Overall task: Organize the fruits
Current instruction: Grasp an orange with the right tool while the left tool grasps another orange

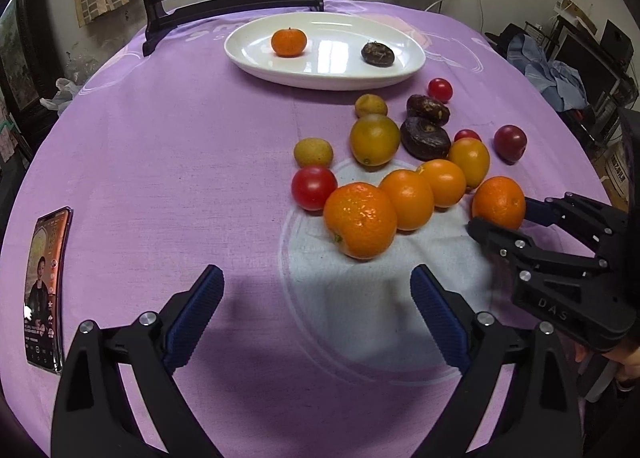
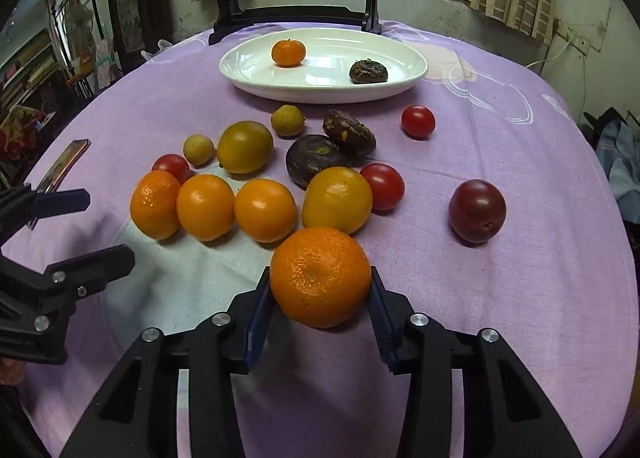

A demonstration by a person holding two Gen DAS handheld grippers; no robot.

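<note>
Right wrist view: the right gripper is clamping a mandarin between its blue pads, near the front of the counter. To its left, the left gripper is hanging with fingers wide apart over bare cloth. Just beyond, loose oranges, tomatoes and dark fruits are clustering; farther off, a white plate is carrying a small orange.

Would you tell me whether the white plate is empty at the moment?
Not empty: the white plate holds one mandarin and one dark water chestnut.
</note>
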